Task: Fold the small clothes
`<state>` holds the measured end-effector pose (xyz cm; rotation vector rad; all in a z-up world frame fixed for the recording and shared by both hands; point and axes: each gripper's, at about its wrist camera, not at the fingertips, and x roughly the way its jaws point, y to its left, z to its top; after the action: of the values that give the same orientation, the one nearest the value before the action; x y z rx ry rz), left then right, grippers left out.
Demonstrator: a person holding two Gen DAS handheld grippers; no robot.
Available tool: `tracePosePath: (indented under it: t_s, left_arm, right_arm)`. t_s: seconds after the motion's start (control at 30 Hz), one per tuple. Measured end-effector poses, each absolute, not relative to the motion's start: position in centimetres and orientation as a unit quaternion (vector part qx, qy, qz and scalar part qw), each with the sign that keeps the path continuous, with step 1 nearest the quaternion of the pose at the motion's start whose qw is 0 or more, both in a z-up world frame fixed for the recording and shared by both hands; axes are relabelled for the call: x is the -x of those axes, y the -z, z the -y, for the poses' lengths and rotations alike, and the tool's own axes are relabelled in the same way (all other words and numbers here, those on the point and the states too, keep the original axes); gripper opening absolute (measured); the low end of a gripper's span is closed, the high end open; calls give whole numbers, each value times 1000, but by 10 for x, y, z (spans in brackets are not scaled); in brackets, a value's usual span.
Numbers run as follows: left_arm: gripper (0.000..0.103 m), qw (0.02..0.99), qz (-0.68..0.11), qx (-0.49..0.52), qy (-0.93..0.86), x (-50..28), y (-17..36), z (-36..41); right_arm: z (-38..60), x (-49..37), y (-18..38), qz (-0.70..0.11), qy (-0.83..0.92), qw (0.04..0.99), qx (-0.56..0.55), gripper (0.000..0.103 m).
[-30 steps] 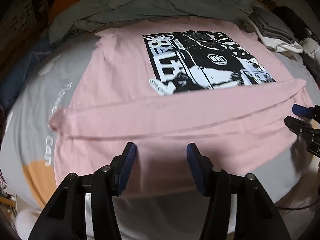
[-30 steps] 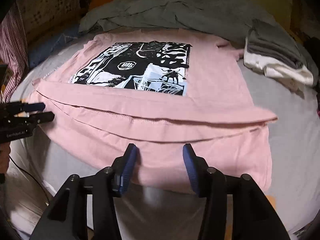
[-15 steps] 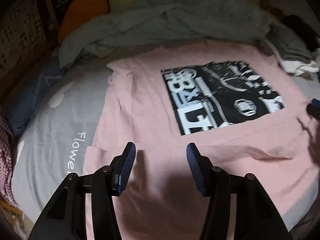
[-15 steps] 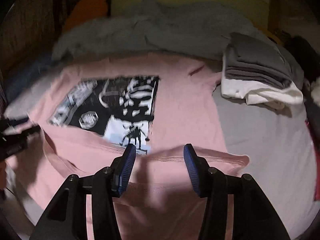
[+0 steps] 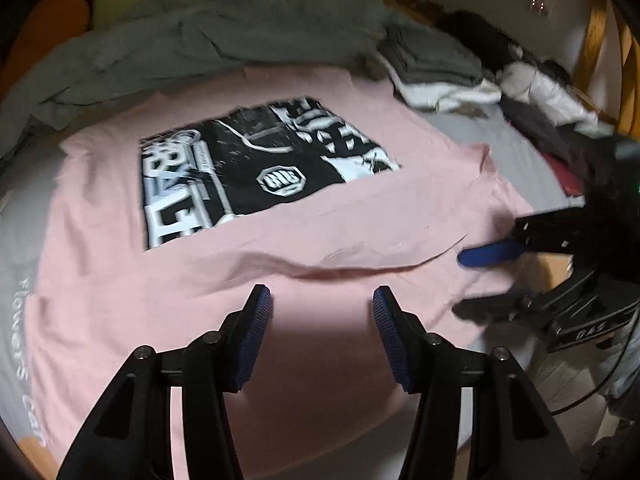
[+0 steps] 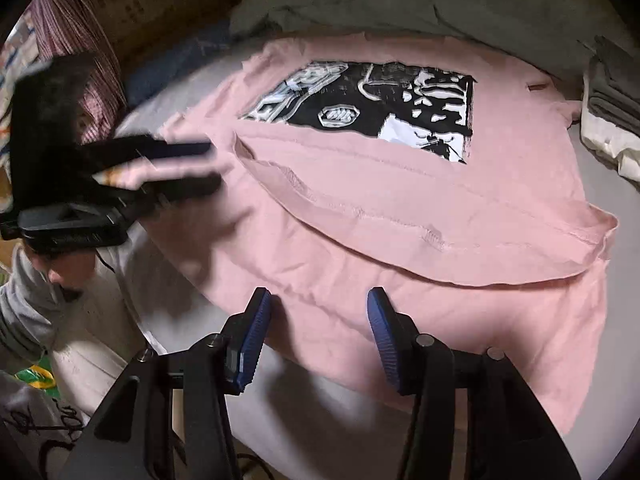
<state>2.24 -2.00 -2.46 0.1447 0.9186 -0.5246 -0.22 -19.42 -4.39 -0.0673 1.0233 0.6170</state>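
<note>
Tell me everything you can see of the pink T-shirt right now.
The pink T-shirt looks like soft cotton, lying spread on the grey bed cover. It bears a black-and-white printed panel. A stitched edge is folded over it, covering the panel's near part. Both grippers, left and right, stand open above it, holding nothing.

The T-shirt (image 5: pixel 360 232) is pink with a black-and-white print (image 5: pixel 248 176). The bedsheet (image 5: pixel 24 200) is grey with white lettering. Both grippers' pads (image 6: pixel 252 336) are blue on black fingers.
</note>
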Motion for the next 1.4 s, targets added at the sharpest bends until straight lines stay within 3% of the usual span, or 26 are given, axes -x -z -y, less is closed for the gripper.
tracePosePath:
  t_s: [0.13, 0.27, 0.53, 0.77, 0.87, 1.0, 1.23, 1.27, 1.3, 1.4]
  left_arm:
    - [53, 872, -429, -111, 210, -51, 32, 39]
    - [53, 895, -407, -87, 159, -69, 31, 28]
    - [52, 932, -357, -30, 57, -50, 14, -53]
    - [53, 939, -338, -1, -60, -39, -9, -121]
    - [53, 932, -351, -6, -94, -40, -4, -138]
    - [53, 925, -358, -21, -124, -43, -2, -155]
    - [53, 909, -402, 39, -104, -45, 10, -185]
    - [53, 909, -404, 40, -94, -45, 10, -184]
    - [53, 908, -409, 50, -72, -44, 10, -184]
    - [53, 899, -424, 110, 2, -45, 11, -185]
  right_arm:
    - [202, -18, 37, -432, -191, 880, 47, 51]
    - [231, -34, 37, -367, -35, 926, 75, 51]
    - [326, -11, -2, -302, 16, 951, -60, 51]
    - [338, -19, 3, -338, -29, 936, -92, 50]
    - [321, -25, 12, -354, -46, 932, -59, 30]
    - [302, -22, 17, -344, -33, 938, -6, 28]
    - [312, -41, 35, -376, -25, 925, -39, 27]
    - [311, -45, 37, -378, -32, 924, -42, 15]
    - [310, -48, 38, -381, -40, 923, -42, 10]
    - [308, -49, 36, -368, -27, 929, -32, 3]
